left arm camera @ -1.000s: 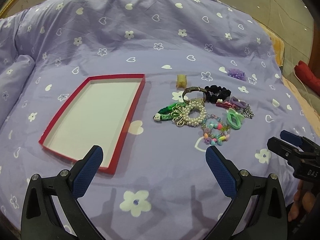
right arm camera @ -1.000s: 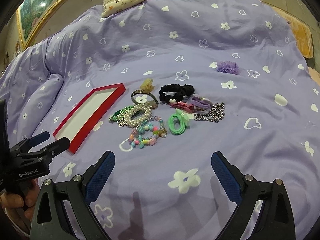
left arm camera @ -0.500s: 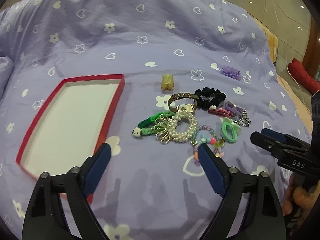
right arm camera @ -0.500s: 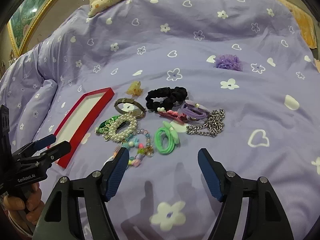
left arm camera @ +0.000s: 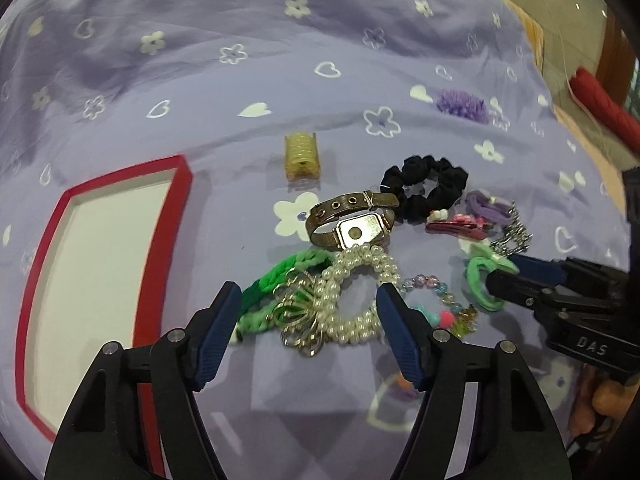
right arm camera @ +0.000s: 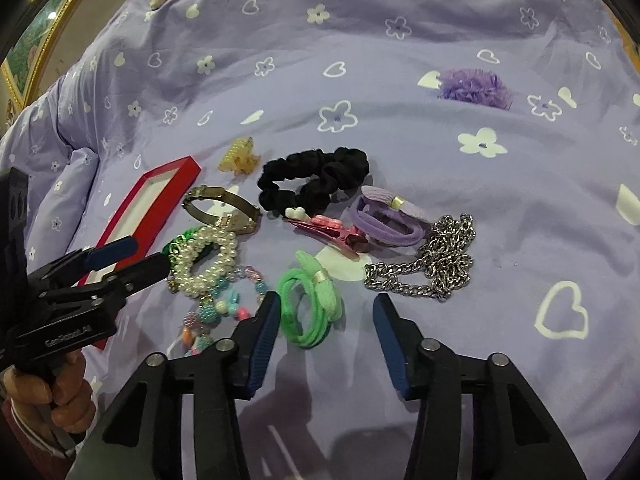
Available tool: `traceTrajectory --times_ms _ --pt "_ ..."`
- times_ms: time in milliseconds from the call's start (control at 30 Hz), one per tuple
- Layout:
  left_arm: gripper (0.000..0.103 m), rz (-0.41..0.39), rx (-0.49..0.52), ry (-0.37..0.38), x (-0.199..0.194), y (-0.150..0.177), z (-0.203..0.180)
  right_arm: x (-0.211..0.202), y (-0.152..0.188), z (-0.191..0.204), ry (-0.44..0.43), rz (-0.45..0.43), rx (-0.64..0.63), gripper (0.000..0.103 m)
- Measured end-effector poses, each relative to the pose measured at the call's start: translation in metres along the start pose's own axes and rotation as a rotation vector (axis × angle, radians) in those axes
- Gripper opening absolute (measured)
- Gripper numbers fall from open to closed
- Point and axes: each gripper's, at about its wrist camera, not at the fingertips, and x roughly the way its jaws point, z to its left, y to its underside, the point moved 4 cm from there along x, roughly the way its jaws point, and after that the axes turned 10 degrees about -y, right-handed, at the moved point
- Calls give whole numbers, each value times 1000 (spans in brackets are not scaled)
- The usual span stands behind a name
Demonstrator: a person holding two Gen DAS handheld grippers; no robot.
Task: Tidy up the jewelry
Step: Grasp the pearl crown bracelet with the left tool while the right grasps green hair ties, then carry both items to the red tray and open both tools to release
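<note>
- Left gripper (left arm camera: 310, 308): jaws closing, not yet gripping; the pearl bracelet (left arm camera: 352, 292) and a tangle of metal rings (left arm camera: 298, 314) lie between its blue pads, untouched as far as can be told.
- Right gripper (right arm camera: 323, 314): jaws closing, narrower than the left's; the green hair tie (right arm camera: 310, 308) lies between and just ahead of the tips — no pad presses on it.
- Red tray (left arm camera: 100, 276): white-lined, on the purple flowered bedspread (left arm camera: 280, 60), just left of the heap.
- Heap, items touching or overlapping: green braided band (left arm camera: 276, 280), metal watch (left arm camera: 352, 220), black scrunchie (left arm camera: 424, 186), pink hair clip (right arm camera: 332, 232), lilac hair tie (right arm camera: 384, 220), silver chain (right arm camera: 432, 264), pastel bead bracelet (right arm camera: 228, 308).
- Amber claw clip (left arm camera: 301, 156): beyond the heap, apart from it.
- Purple frilly piece (right arm camera: 474, 88): well apart, far right.
- A hand (right arm camera: 52, 392) grips the left gripper's handle — seen from the right wrist.
</note>
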Motion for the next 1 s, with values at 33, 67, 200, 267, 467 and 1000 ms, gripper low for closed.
traceTrajectory --times_ms 33,67,200,267,467,1000 --pt "67 6 16 -7 5 -1 -3 1 0 -1 0 1 0 41" --pt "64 12 24 -4 7 -1 -4 2 -1 -2 0 3 -1 38" --pt "36 51 51 -23 23 1 -10 6 -4 -3 -2 9 -2 24" --pt "35 40 58 -26 24 2 -10 7 -5 -4 -6 11 -4 16" --pt "33 17 23 16 13 5 -4 3 -5 -1 -23 -9 -11 15" --pt "32 -57 -161 57 -42 12 61 4 -18 49 -113 -29 -61 15"
